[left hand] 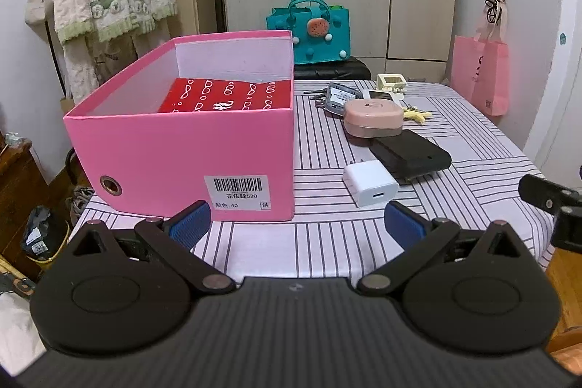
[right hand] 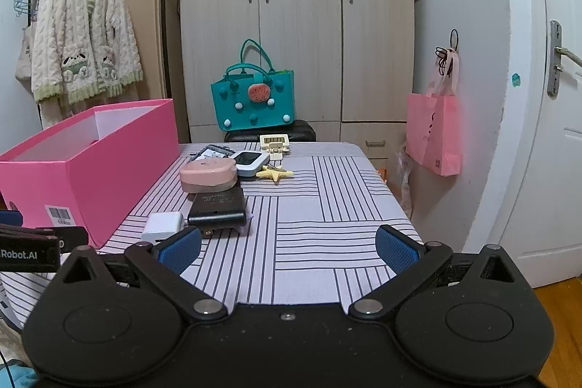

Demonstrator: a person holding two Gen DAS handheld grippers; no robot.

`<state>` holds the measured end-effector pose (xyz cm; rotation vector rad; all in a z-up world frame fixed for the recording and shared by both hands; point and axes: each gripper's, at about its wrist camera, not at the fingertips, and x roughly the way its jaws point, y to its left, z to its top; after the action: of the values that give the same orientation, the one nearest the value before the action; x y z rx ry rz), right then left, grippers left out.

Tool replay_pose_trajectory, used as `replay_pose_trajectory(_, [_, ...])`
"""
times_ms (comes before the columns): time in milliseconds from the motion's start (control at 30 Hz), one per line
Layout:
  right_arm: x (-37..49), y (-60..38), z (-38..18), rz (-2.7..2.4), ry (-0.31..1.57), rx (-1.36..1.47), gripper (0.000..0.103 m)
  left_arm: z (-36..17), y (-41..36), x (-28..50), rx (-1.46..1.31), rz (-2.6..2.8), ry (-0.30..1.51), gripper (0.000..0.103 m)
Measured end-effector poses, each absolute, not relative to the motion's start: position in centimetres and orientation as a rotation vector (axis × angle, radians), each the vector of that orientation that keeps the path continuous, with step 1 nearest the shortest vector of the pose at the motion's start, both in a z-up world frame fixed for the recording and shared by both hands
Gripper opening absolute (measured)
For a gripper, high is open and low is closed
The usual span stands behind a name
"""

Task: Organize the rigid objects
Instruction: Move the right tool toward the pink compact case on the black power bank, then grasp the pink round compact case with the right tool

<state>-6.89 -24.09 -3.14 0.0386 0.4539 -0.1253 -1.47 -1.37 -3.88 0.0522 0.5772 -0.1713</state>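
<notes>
both grippers hang above the near edge of the table (right hand: 327,206), left gripper (left hand: 296,224) and right gripper (right hand: 287,248) with jaws apart, holding nothing. just right of the pink box (left hand: 189,148) lies a white charger (left hand: 371,182), touching a black case (left hand: 411,153). behind that, a pink case (left hand: 374,119), then keys (left hand: 336,97). a red packet (left hand: 229,95) sits inside the box.

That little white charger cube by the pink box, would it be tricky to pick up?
Probably not. The white charger cube looks rigid and boxy, so it should not flex or roll. Its glossy, rounded shell might slip a little. It lies flat beside the black case, so tipping seems unlikely.
</notes>
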Motion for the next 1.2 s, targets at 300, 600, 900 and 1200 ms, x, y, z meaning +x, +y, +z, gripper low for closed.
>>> replay_pose_trajectory(300, [-5.7, -24.0, -3.3, -0.144, 0.515, 0.039, 0.103, -3.7, -1.2, -1.3, 0.066, -0.197, 0.572, 0.103])
replay_pose_trajectory(600, [-4.9, -24.1, -2.7, -0.012, 0.451, 0.069, 0.103, -2.1, 0.8, -0.4, 0.083, -0.22, 0.566, 0.103])
replay_pose_trajectory(900, [-1.0, -23.6, -3.1, 0.184, 0.418, 0.058, 0.103, 1.8, 3.7, 1.4, 0.176, -0.242, 0.549, 0.103])
replay_pose_trajectory(1200, [5.0, -23.1, -4.0, 0.236, 0.603, 0.096, 0.099, 3.5, 6.6, 5.7, 0.212, -0.279, 0.636, 0.1])
